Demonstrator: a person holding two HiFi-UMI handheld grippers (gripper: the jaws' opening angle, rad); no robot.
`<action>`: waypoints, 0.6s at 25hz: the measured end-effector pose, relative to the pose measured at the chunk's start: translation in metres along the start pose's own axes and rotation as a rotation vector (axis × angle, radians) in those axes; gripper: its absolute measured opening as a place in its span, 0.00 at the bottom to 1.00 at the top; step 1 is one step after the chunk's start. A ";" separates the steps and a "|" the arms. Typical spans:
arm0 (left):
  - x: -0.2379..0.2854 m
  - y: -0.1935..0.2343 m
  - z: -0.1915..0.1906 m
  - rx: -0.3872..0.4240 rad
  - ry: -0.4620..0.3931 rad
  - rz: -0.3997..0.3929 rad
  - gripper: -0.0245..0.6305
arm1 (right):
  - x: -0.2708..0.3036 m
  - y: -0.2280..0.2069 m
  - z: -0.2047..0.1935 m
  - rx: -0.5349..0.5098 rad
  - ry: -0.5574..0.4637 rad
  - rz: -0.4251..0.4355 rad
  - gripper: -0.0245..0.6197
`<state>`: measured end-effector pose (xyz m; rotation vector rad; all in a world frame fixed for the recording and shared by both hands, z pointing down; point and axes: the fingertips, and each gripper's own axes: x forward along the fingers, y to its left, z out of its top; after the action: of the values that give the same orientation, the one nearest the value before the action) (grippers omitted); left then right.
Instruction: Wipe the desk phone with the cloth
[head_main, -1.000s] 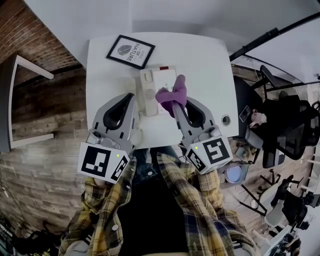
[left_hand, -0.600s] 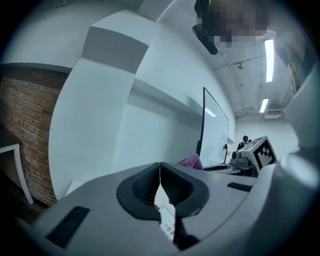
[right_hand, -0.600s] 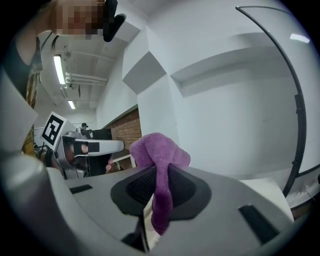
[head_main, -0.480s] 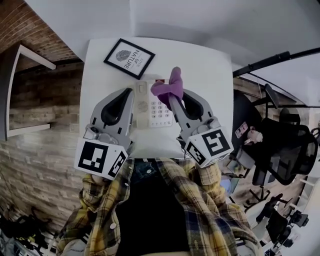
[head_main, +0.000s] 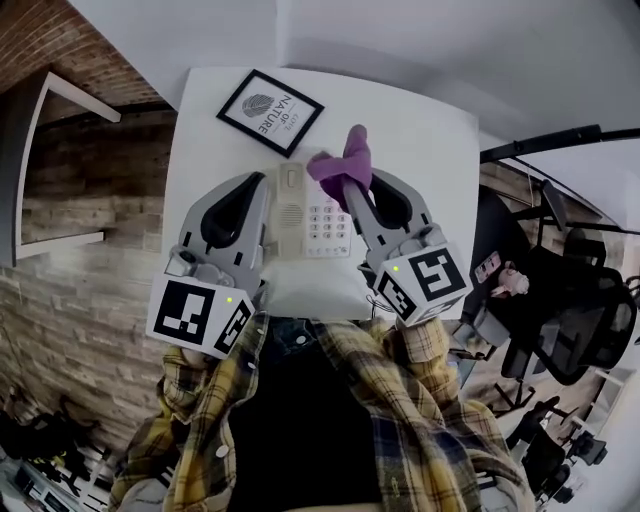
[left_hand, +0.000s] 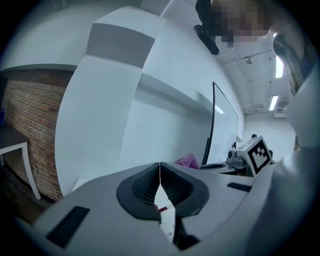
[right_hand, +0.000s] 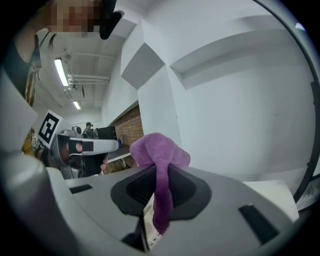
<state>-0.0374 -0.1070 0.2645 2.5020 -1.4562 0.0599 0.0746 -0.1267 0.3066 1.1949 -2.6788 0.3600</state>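
A cream desk phone (head_main: 305, 212) lies on the white table (head_main: 420, 140), handset on its left side, keypad on the right. My right gripper (head_main: 352, 188) is shut on a purple cloth (head_main: 343, 166) that bunches over the phone's far right corner; in the right gripper view the cloth (right_hand: 159, 165) sticks up between the jaws. My left gripper (head_main: 262, 195) hovers at the phone's left edge beside the handset, jaws shut with nothing between them (left_hand: 160, 187). A strip of keypad shows below the jaws in both gripper views.
A black-framed picture (head_main: 270, 112) lies flat at the table's far left. A brick wall and a grey shelf (head_main: 40, 170) stand to the left. Office chairs (head_main: 560, 310) sit to the right of the table. The table's near edge meets the person's plaid shirt.
The right gripper has carried the cloth from the middle of the keypad toward the phone's far right corner. The left gripper has stayed beside the handset.
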 end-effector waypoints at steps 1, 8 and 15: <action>0.002 0.002 -0.001 -0.003 0.002 -0.007 0.06 | 0.002 -0.001 0.000 0.004 0.002 -0.005 0.13; 0.013 0.015 0.000 -0.018 0.006 -0.037 0.06 | 0.017 -0.001 -0.002 0.028 0.017 0.017 0.14; 0.013 0.034 -0.010 -0.058 0.014 -0.015 0.06 | 0.047 0.004 -0.026 -0.016 0.112 0.049 0.14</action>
<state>-0.0592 -0.1317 0.2822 2.4606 -1.4132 0.0323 0.0424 -0.1490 0.3433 1.0730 -2.6134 0.3997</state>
